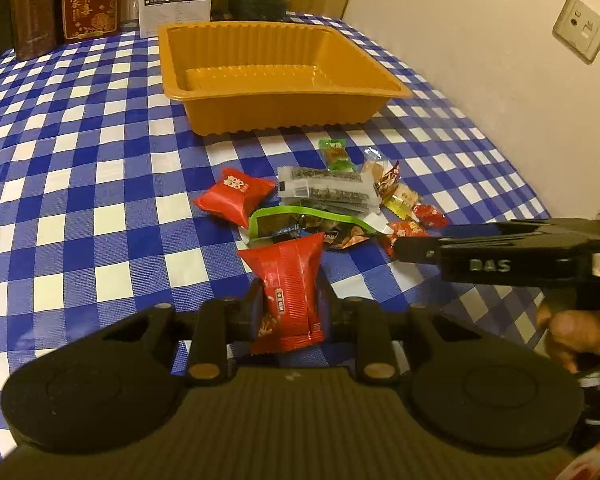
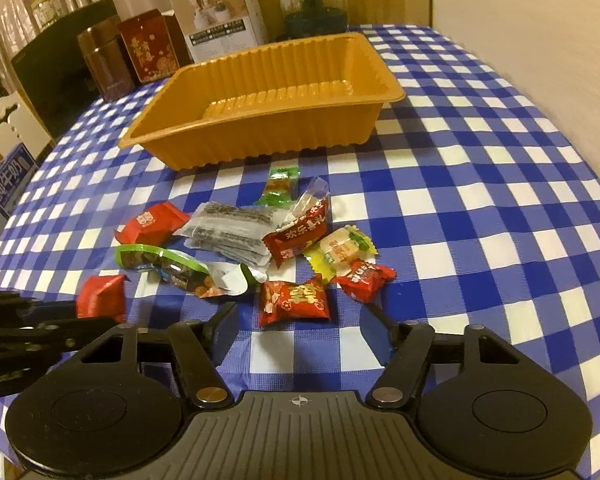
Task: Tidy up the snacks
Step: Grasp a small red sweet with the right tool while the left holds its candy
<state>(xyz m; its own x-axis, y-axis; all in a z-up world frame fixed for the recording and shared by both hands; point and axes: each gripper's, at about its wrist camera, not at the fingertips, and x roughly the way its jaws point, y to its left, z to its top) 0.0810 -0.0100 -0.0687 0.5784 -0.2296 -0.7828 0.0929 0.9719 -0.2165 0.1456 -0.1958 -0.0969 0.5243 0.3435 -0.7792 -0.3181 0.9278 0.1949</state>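
My left gripper [image 1: 291,304] is shut on a red snack packet [image 1: 290,292] and holds it above the checked tablecloth, near the pile; the same packet shows in the right wrist view [image 2: 100,296]. My right gripper [image 2: 298,332] is open and empty, just short of a small red candy packet [image 2: 294,298]. The snack pile [image 1: 324,200] lies in front of an empty orange tray [image 1: 276,92], which also shows in the right wrist view [image 2: 260,120]. The pile holds a seaweed-bar pack [image 2: 232,228], a green-rimmed bag [image 2: 168,266] and several small candies. The right gripper shows at the right of the left wrist view [image 1: 412,249].
Brown and red tins [image 1: 60,4], a white box [image 1: 176,4] and a dark jar [image 1: 258,0] stand at the table's far edge. A wall with a socket [image 1: 580,28] runs along the right side. A blue carton [image 2: 8,180] sits at the left.
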